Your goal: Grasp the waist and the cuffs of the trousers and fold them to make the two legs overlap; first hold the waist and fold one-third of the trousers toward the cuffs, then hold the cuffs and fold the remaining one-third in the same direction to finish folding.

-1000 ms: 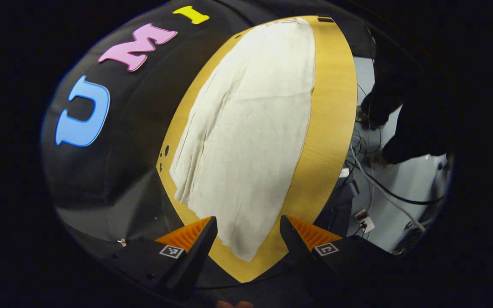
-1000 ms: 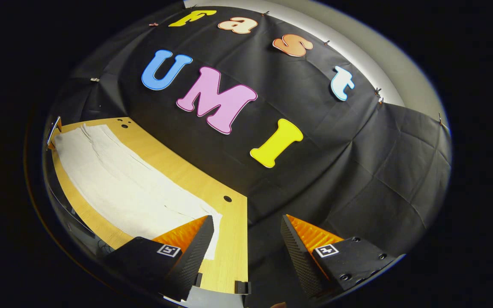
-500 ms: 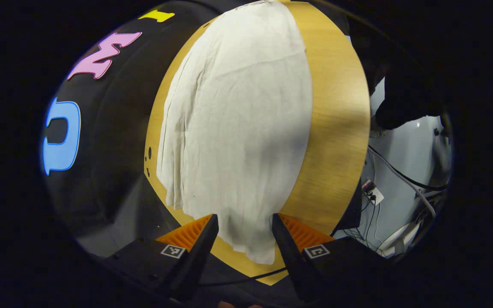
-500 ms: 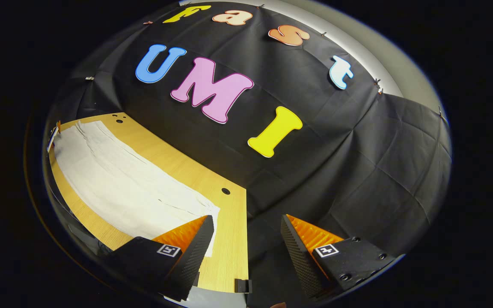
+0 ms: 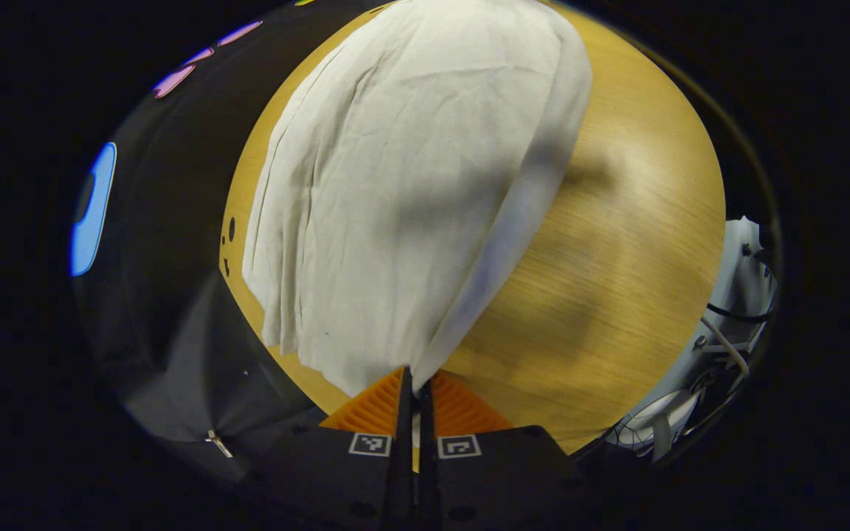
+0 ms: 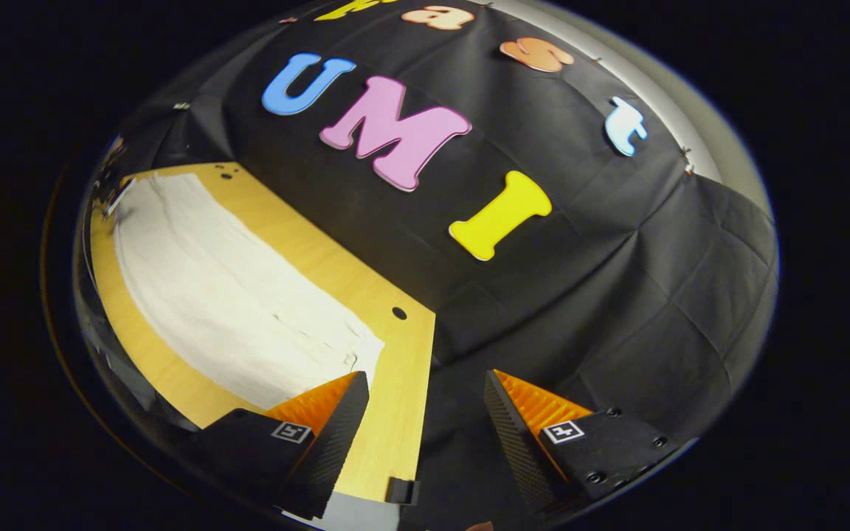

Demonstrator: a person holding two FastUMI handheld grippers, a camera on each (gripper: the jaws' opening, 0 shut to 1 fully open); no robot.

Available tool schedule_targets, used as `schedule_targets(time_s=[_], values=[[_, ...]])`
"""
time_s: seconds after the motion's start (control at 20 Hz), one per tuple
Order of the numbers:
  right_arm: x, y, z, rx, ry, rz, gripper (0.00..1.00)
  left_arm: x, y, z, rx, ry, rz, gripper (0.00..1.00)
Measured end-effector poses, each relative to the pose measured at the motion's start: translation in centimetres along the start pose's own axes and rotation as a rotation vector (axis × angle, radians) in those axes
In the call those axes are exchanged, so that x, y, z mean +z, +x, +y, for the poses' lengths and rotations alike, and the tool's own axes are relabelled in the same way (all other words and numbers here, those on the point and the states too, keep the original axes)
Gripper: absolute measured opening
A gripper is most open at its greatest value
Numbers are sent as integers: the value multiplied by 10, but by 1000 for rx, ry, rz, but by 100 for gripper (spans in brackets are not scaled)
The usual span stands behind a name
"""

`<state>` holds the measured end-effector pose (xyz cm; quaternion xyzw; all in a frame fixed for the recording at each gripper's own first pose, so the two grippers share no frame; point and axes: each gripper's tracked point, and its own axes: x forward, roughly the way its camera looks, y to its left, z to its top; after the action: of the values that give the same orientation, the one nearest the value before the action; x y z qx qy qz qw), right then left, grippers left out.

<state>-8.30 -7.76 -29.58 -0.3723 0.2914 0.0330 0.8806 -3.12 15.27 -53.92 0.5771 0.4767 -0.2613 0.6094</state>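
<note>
In the left gripper view, the booth's black cloth wall [image 5: 152, 243] stands at the left, and beside it the wooden table [image 5: 617, 243] carries the white trousers [image 5: 395, 184], which lie lengthwise away from me along the table's far side. Their near corner runs down between the fingers of my left gripper [image 5: 414, 391], which are pressed together on the cloth, so the edge at the right of the trousers rises off the table toward the grip. Pale floor and cables [image 5: 727, 332] show past the table's right edge. In the right gripper view, the trousers [image 6: 226, 295] lie flat at the left on the table [image 6: 403, 383], their near end just beside my right gripper [image 6: 425, 402], whose fingers stand wide apart and hold nothing; the cloth wall [image 6: 617, 295] is at the right.
</note>
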Motion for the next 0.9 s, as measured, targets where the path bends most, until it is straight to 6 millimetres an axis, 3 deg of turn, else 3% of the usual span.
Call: schedule_targets(time_s=[0.15, 0.35, 0.45, 0.7, 0.9], values=[[-34, 19, 24, 95, -186, 47, 97, -1, 1, 1, 3, -3, -6, 6], [-91, 47, 74, 277, -313, 104, 97, -1, 1, 0, -13, -17, 14, 6], [-117, 59, 81, 326, -389, 130, 96, -1, 0, 0, -15, -2, 26, 6], [-145, 96, 117, 464, -565, 121, 96, 0, 1, 0, -27, -25, 53, 6], [-159, 118, 136, 562, -609, 128, 96, 0, 1, 0, -34, -22, 72, 6]])
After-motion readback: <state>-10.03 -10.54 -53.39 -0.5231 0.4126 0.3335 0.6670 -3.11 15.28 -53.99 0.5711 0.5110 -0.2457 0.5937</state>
